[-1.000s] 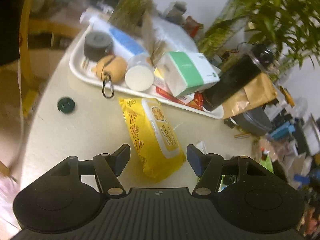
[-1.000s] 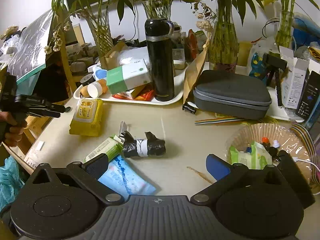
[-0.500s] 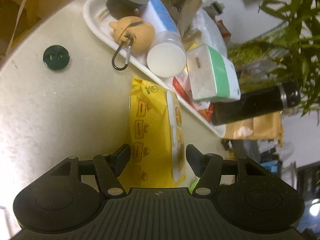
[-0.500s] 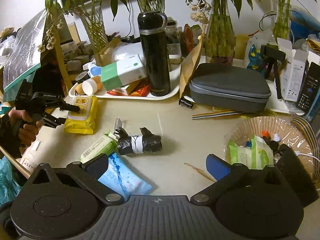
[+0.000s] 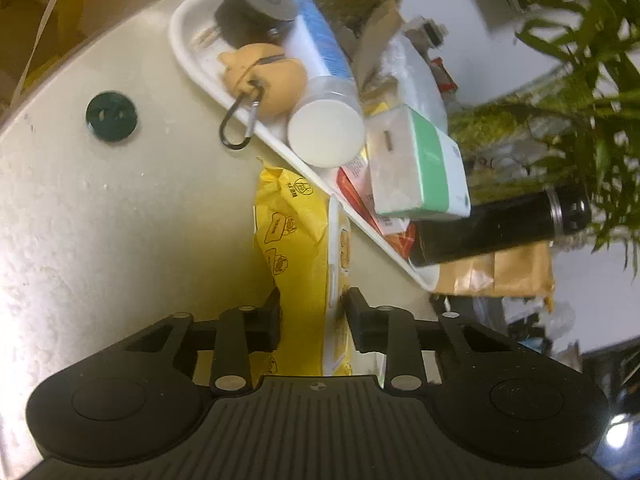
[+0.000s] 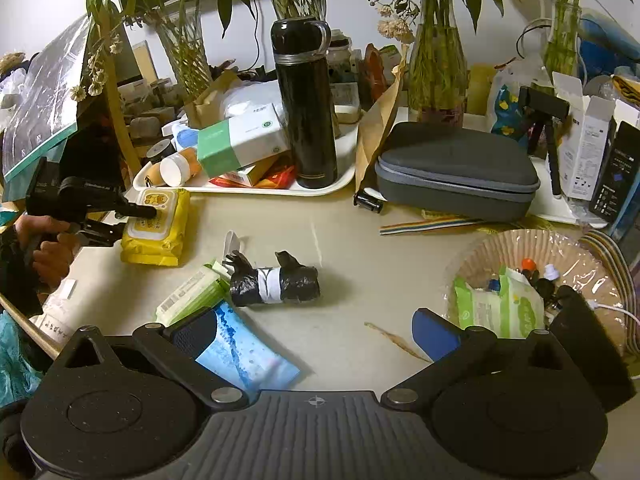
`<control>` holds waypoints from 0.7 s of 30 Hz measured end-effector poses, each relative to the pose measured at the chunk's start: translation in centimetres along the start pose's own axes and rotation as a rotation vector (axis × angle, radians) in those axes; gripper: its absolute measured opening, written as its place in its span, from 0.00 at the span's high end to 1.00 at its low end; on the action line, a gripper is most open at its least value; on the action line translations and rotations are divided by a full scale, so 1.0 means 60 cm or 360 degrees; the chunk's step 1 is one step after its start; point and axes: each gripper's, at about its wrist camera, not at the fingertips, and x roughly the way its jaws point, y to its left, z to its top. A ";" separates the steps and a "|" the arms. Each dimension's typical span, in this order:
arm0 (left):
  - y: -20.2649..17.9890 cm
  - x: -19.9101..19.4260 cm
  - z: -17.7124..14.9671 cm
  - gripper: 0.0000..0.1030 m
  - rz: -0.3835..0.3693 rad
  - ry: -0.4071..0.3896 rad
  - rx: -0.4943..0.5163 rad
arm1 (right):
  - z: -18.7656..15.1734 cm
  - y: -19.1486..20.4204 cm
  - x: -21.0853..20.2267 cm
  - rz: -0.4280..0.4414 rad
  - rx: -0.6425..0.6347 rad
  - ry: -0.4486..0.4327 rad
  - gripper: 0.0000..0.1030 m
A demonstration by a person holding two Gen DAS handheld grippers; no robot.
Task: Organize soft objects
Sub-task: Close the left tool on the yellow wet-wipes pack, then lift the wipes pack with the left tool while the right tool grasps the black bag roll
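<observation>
Left wrist cam is sitting on the left gripper (image 5: 313, 322), looking forward and down along its 2 fingers (image 5: 267, 326), rolled so the white tray (image 5: 188, 56) is running diagonally; very close to the desk (image 5: 120, 220), yellow wipes pack (image 5: 296, 248) filling the centre. Right wrist cam is riding the right gripper (image 6: 316, 328), facing across the desk (image 6: 360, 248) toward the plants, angled down, farther back and upright. Both views are sharing the wipes pack (image 6: 158, 226), tray (image 6: 344, 168), black flask (image 5: 500, 226) (image 6: 306, 100) and green-white box (image 5: 420, 176) (image 6: 240, 140); right view is also catching the left gripper (image 6: 128, 222) from the side.
</observation>
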 end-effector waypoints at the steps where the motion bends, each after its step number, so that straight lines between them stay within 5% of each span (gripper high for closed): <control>1: -0.004 -0.003 -0.002 0.72 0.0008 0.0002 0.0032 | 0.001 0.000 0.000 0.0000 0.0000 -0.0004 0.00; 21: -0.097 -0.165 -0.059 0.75 0.0117 -0.0149 0.0481 | 0.029 0.012 0.050 0.0046 -0.0059 0.0054 0.00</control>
